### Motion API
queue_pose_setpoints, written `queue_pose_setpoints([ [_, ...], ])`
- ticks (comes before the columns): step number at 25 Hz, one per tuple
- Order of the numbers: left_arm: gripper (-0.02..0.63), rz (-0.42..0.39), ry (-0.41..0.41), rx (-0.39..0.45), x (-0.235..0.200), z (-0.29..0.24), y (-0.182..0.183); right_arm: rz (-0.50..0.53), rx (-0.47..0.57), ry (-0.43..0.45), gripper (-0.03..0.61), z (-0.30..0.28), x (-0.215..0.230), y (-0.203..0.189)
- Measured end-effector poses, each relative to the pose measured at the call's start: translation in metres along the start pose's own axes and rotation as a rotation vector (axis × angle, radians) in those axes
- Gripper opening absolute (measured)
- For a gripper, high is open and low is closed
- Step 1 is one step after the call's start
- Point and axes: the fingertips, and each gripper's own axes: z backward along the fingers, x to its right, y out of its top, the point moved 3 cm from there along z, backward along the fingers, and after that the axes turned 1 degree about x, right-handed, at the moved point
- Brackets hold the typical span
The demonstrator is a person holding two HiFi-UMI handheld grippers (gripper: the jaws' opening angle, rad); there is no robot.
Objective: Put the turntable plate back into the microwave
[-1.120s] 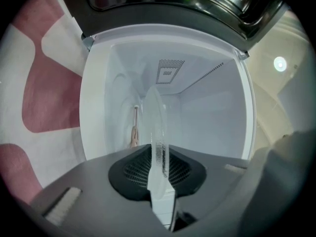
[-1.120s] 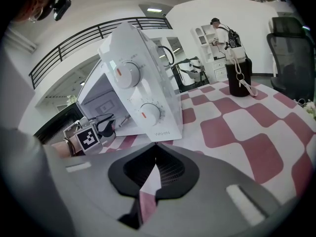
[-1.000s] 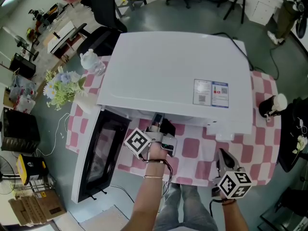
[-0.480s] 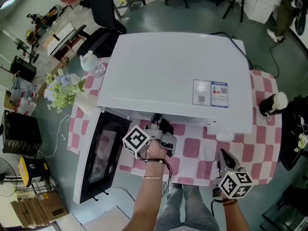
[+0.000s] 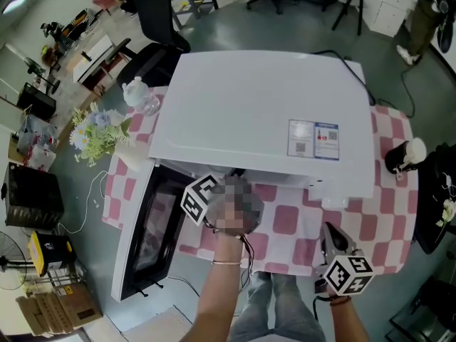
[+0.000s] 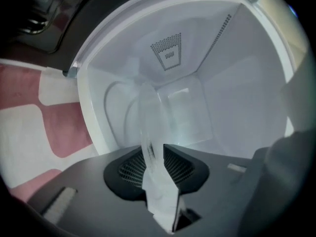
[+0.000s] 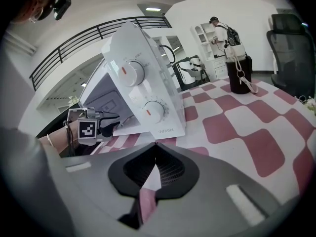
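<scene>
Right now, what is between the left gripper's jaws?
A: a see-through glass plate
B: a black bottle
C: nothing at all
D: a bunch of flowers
A: the clear turntable plate sits edge-on between the jaws of the left gripper, which have just been opening, and the white inside of the microwave is behind it.

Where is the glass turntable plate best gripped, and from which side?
Grip the glass turntable plate by its thin rim, at the edge nearest the open front, and come straight in through the opening of the microwave. The plate is a flat disc, so only its edge fits between two jaws. The left gripper has that rim between its jaws, which have just been opening.
</scene>
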Motion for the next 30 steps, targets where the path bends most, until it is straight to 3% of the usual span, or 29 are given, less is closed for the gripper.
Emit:
queue_pose_setpoints([
  [7, 0.166, -0.113, 0.053, 0.001, 0.006, -0.001, 0.0, -0.004, 0.006, 0.003, 0.011, 0.003, 0.001, 0.002],
  [15, 0.184, -0.263, 0.081, -0.017, 0.009, 0.0, -0.004, -0.01, 0.004, -0.004, 0.011, 0.008, 0.006, -0.002],
  [23, 0.229, -0.533, 0.148, -0.082, 0.012, -0.002, -0.009, -0.006, 0.003, 0.002, 0.011, 0.01, 0.004, -0.004],
  [30, 0.268, -0.603, 0.168, -0.135, 0.013, -0.003, -0.012, 0.003, -0.006, 0.004, 0.011, 0.013, 0.0, -0.007],
])
